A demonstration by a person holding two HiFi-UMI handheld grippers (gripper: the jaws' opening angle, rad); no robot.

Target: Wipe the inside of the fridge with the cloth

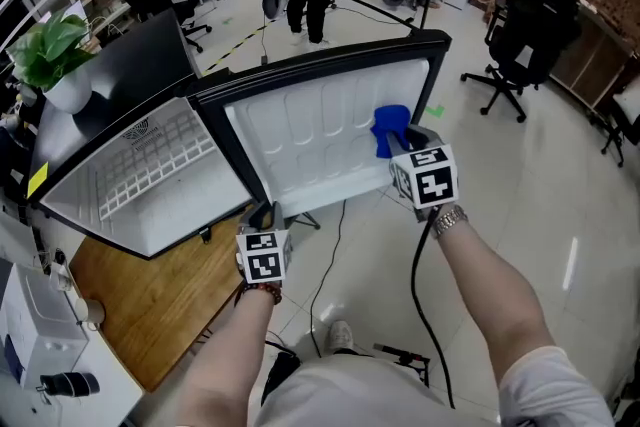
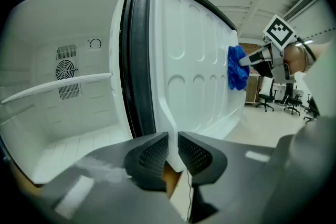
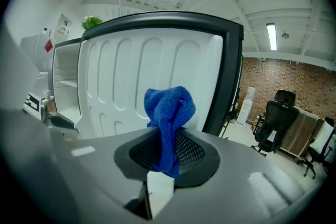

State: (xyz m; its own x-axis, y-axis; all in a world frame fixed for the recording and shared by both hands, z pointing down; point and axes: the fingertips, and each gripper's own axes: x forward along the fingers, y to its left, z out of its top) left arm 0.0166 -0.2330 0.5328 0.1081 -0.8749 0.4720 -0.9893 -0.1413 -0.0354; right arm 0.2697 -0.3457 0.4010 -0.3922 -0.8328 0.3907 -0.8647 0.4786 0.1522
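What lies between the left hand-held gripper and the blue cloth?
Only the fridge door's bare white inner panel. The left hand-held gripper clamps its near edge and the blue cloth sits at its far end. The left gripper view shows it.

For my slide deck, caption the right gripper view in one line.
Right gripper holding a blue cloth at the inner face of the open fridge door.

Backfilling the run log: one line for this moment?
left gripper: shut on fridge door edge | right gripper: shut on blue cloth | blue cloth: against door's inner panel | door: open
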